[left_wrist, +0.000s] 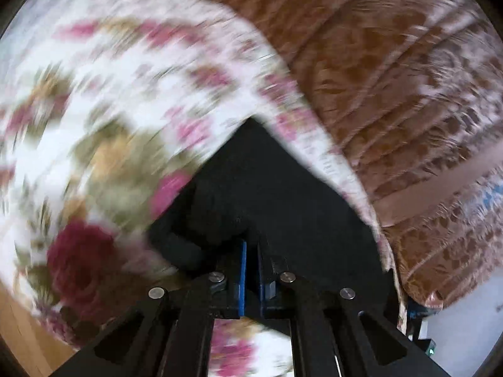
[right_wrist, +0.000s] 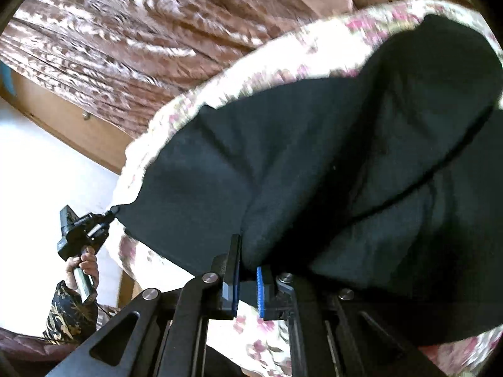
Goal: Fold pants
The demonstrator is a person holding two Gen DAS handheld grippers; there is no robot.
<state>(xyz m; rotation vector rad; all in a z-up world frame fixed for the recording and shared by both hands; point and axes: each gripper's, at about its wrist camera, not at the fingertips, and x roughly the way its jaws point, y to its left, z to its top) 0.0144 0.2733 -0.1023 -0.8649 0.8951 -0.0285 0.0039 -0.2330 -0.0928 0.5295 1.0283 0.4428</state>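
Where the brown patterned bedspread (left_wrist: 393,72) ends, my floral sheet (left_wrist: 103,100) begins, and on it lie the black pants (right_wrist: 330,157): soft, limp, light cloth, likely to sag unless taken at edges or corners. My right hand-held gripper (right_wrist: 246,286) is pinched shut on a near fold; my left hand-held gripper (left_wrist: 250,278), also clamped, grips another edge of them.

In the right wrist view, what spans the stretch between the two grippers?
The black pants alone: the left gripper pinches one corner, the right gripper is shut on the edge nearer the camera, and the cloth hangs between them over the flowered sheet.
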